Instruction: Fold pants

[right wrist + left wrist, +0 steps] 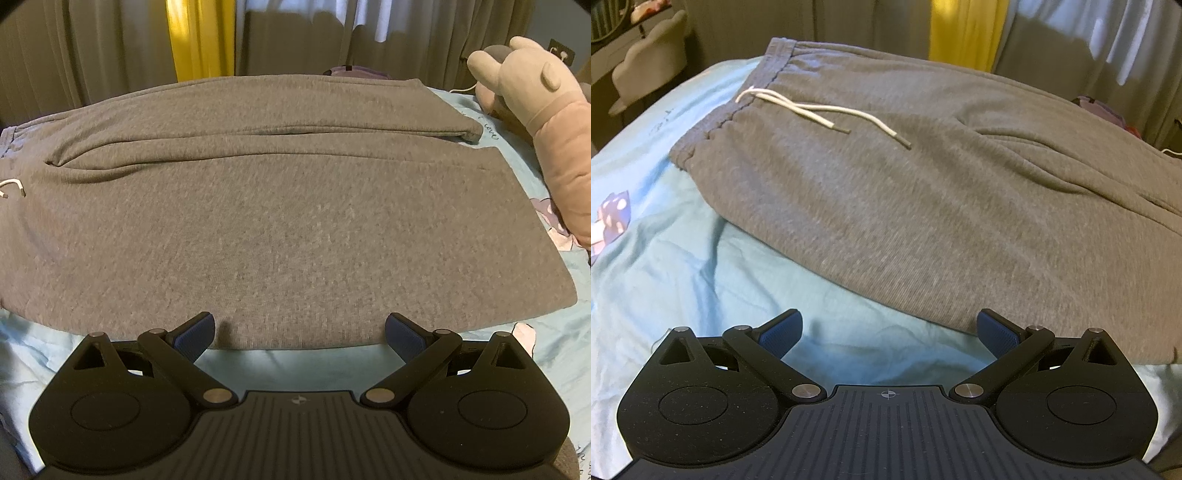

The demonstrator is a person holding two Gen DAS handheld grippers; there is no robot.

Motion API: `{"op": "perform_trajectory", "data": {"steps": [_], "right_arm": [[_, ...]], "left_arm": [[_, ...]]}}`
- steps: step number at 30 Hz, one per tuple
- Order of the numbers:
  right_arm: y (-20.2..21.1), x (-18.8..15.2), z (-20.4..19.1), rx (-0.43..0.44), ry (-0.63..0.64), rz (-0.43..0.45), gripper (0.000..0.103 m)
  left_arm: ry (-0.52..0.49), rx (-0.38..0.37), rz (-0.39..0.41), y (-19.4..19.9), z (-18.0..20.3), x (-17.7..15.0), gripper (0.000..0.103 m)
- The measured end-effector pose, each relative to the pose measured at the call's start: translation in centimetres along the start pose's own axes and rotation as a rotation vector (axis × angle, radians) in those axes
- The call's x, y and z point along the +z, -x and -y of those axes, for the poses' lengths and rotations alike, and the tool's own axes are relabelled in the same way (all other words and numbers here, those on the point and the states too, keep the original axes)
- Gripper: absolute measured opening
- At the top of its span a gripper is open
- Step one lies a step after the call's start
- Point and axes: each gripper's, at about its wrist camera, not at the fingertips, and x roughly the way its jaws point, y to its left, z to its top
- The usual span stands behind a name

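Lying flat: 1 pants (258,229) | 1 bedsheet (683,258) | 2 tongs spread: left tongs (888,332), right tongs (299,334)

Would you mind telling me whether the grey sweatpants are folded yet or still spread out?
Spread out: the grey sweatpants lie full length on the light blue bedsheet, both legs side by side, waistband to hems visible.

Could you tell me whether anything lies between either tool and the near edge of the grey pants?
Nothing visible does. The left tool and right tool are both open, with only bare blue sheet before the grey pants. The white drawstring and the plush toy lie away from that edge.
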Motion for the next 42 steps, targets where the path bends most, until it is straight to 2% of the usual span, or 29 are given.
{"op": "perform_trajectory", "data": {"steps": [42], "right_arm": [[-1.4,0.2,0.4,0.064,-0.071,-0.037,0.099]], "left_arm": [[0.024,0.0,-0.035,-0.8,-0.3,0.4,0.103]]}}
